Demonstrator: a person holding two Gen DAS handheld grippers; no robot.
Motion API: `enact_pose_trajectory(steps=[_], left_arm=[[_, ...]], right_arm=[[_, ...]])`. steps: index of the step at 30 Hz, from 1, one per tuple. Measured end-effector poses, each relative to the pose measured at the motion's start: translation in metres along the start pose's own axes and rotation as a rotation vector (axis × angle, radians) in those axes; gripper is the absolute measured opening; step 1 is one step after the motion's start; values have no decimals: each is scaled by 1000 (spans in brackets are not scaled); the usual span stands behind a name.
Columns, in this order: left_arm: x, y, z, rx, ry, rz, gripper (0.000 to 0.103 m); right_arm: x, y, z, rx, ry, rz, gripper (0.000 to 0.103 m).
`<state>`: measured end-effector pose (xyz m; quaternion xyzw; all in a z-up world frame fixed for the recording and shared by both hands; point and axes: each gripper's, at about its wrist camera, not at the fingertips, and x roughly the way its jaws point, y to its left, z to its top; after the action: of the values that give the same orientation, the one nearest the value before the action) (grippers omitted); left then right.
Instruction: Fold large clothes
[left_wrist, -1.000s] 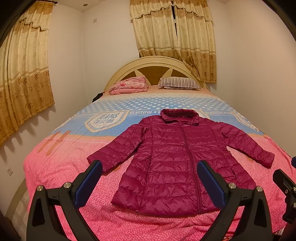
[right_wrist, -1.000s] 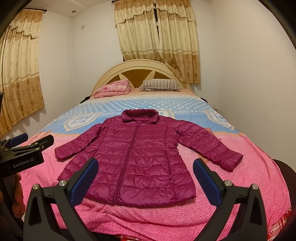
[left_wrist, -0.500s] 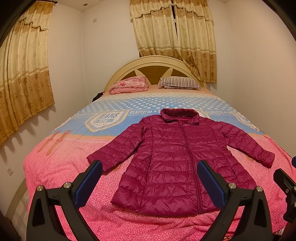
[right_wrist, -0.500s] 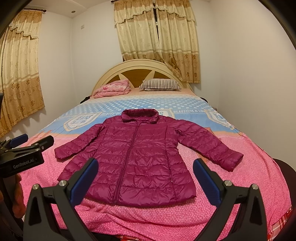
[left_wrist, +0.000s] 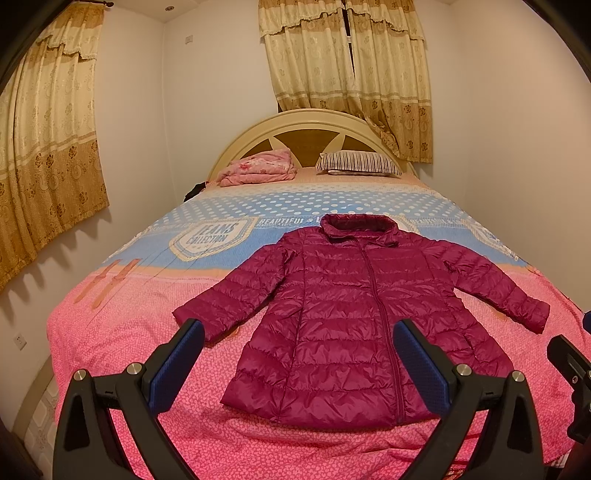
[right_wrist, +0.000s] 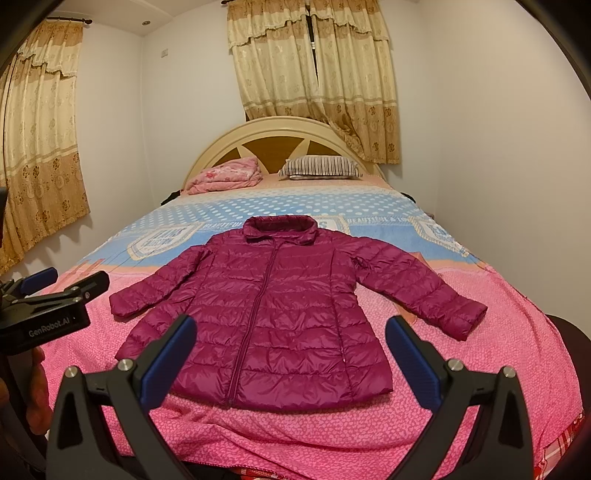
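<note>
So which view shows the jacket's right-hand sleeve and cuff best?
The right wrist view: the sleeve lies whole, well inside the picture, its cuff clear on the bedspread. The left wrist view shows the same sleeve pushed toward the warped right edge, near the other tool.

A home bedroom: bed (left_wrist: 110, 332), striped pillow (left_wrist: 360, 162), curtains (left_wrist: 351, 81)

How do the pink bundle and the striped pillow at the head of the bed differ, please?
The pink bundle is floral pink and loosely heaped; the striped pillow has dark and pale stripes and lies flat. The bundle sits left of the pillow, apart from it. Both rest before the headboard, far from the jacket.
</note>
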<state>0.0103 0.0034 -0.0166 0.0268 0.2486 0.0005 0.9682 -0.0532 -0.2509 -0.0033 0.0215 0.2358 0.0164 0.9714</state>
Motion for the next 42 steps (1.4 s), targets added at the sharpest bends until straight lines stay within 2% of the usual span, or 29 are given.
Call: enact_pose_trajectory(steps=[6, 9, 12, 14, 18, 21, 24, 28, 32, 36, 42], left_arm=[[9, -3, -5, 8, 10, -3, 102], [31, -3, -11, 13, 49, 8, 102], [61, 2, -13, -24, 101, 7, 102], [80, 4, -13, -36, 134, -3, 102], [112, -2, -8, -6, 140, 9, 102], [136, -7, -3, 5, 149, 13, 102], [167, -12, 5, 26, 165, 23, 102], [203, -15, 13, 41, 183, 44, 102], [240, -16, 20, 59, 196, 71, 102], [272, -19, 22, 63, 227, 85, 102], [307, -26, 17, 65, 281, 89, 102]], right_arm=[[3, -1, -1, 7, 6, 4, 103], [14, -7, -4, 9, 20, 13, 103], [33, -21, -8, 34, 56, 7, 103], [48, -36, -11, 65, 79, -14, 103], [80, -70, -16, 142, 129, -65, 103], [102, -93, -17, 164, 151, -123, 98], [127, -124, -18, 202, 199, -171, 89], [152, -182, -20, 311, 247, -240, 87], [167, -232, -22, 374, 274, -347, 81], [181, -267, -25, 430, 310, -391, 75], [200, -298, -35, 479, 365, -411, 66]])
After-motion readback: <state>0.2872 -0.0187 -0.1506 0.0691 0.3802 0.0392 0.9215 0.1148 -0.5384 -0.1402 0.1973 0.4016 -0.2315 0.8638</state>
